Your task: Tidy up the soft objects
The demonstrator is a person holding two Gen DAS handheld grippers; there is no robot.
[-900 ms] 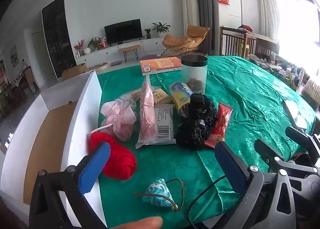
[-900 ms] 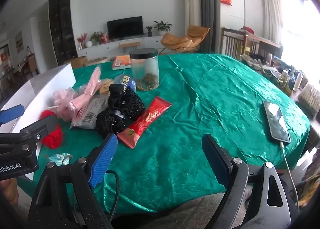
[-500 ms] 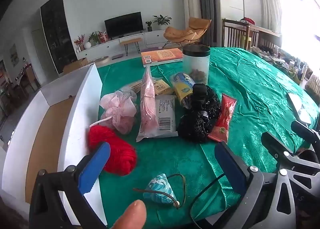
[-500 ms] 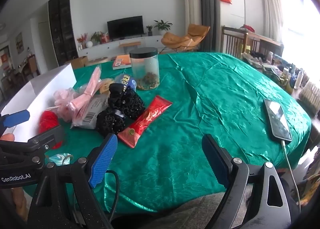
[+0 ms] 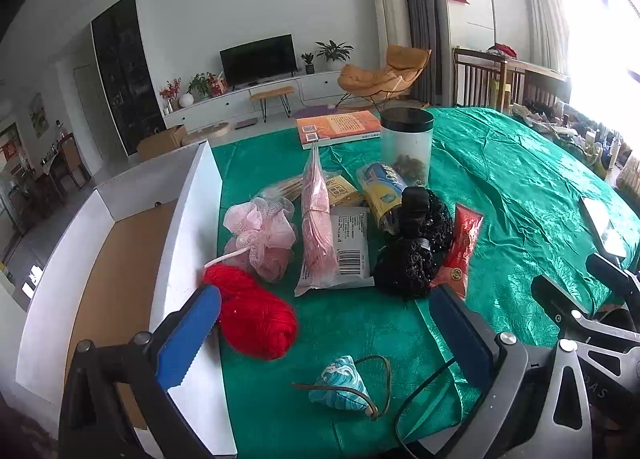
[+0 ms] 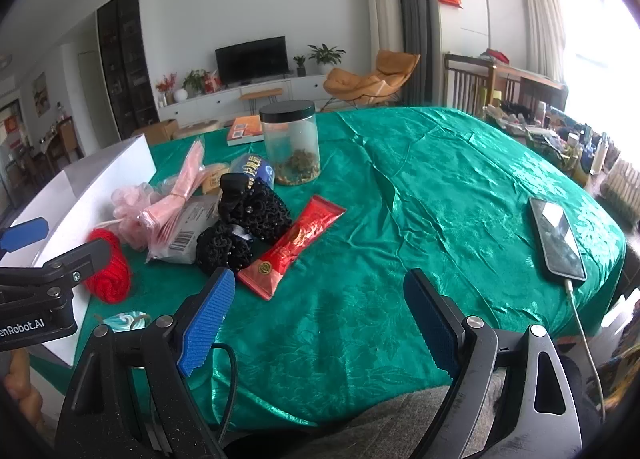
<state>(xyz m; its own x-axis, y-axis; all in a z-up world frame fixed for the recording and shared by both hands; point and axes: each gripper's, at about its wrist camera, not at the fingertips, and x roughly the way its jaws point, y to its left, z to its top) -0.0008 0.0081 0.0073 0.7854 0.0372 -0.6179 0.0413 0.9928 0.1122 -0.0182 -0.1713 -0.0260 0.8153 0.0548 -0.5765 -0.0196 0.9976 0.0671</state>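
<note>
I have both claws hanging over the near edge of the tabletop point(image 6: 460, 187), tilted down toward it. My left claw point(image 5: 324, 333) is spread wide with nothing between its blue pads; the red yarn point(image 5: 252, 313) lies just past its left finger, against the wall of the white box point(image 5: 188, 227). My right claw point(image 6: 316, 323) is spread wide too, over bare green cloth.

The soft things sit in a cluster beside the box: a pink mesh puff point(image 5: 260, 235) touching the yarn, a pink bundle in a clear bag point(image 5: 316, 227) lying over a barcoded packet point(image 5: 352, 247), and black knitted pieces point(image 5: 412, 251) with a red sachet point(image 5: 460, 247) at their right. Nearest me lies a small blue pouch point(image 5: 340, 383) with a cord. Behind the cluster stand a jar point(image 5: 406, 147) and a book point(image 5: 340, 127). A phone point(image 6: 558, 237) lies well apart on the right, plugged in.
</note>
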